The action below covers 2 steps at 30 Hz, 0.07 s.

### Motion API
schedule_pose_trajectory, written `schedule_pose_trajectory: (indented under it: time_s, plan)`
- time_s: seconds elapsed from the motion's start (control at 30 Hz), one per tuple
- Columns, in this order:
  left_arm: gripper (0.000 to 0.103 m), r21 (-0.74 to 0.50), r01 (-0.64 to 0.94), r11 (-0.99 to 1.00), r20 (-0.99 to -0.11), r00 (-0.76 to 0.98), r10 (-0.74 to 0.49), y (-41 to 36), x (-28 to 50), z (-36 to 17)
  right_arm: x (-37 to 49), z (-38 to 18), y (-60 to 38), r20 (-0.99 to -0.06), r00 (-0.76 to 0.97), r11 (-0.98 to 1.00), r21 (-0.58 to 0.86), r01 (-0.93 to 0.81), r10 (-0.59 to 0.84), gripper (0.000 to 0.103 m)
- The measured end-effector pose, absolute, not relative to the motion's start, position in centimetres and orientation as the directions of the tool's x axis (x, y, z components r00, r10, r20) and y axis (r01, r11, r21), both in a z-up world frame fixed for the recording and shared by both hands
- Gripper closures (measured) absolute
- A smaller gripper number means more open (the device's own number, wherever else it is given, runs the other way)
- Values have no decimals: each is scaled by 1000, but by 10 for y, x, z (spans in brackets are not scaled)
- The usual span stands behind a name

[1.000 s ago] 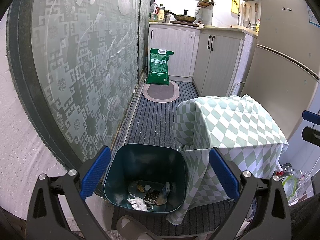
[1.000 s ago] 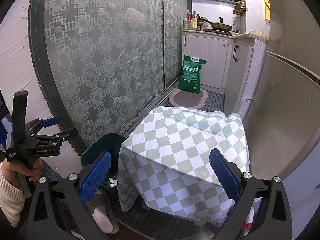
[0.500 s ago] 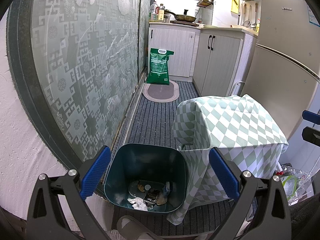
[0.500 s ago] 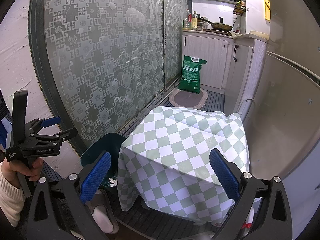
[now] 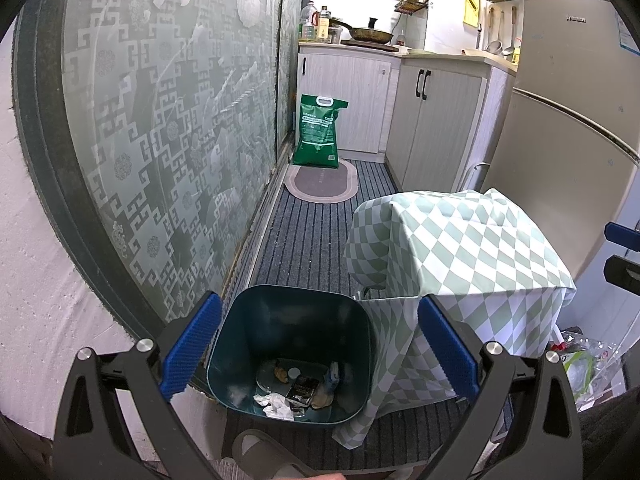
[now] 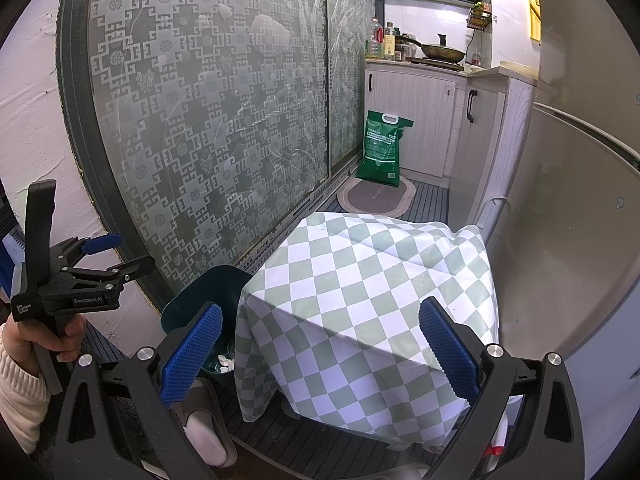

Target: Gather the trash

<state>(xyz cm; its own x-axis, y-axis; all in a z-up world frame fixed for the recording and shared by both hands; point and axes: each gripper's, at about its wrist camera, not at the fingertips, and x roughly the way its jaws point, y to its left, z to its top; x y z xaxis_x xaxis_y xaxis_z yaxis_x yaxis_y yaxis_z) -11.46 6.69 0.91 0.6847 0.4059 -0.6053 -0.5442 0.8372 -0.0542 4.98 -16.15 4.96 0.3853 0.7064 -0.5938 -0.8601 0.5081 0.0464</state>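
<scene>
Nothing has shifted since the earlier frames: both tools hang where they were, and the bin's contents lie the same.

Jaws of the left gripper (image 5: 318,350) are spread wide and empty, framing the dark teal plastic trash bin (image 5: 244,344) that stands on the grey striped floor mat (image 5: 316,240). Jaws of the right gripper (image 6: 318,350) are likewise spread and hold nothing, aimed at the green-and-white checked cloth (image 6: 360,288) draped over a low counter.

Seen from the left wrist, the collected trash sits at the bin's bottom, toward 6 o'clock: a crumpled white tissue (image 5: 276,400), a dark flat packet (image 5: 302,388), brownish scraps and a small round cap. The cloth's corner touches the bin's rim at 3 o'clock. At 4 o'clock, beyond the cloth, clear plastic wrappers (image 5: 580,364) lie on the floor, probably trash not yet gathered.

Risks, as I judge them: reaching for those wrappers could snag the hanging cloth and drag it, or knock the light bin over. Thin film may also slip from the pads.
</scene>
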Motion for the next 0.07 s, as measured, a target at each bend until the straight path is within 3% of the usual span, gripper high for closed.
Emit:
schedule_pose_trajectory:
  time_s: [0.07]
  plan:
    - [3, -56, -544, 837, -607, 685, 404, 67, -116, 8, 49, 49, -162, -594, 385, 508, 47, -860, 707, 3]
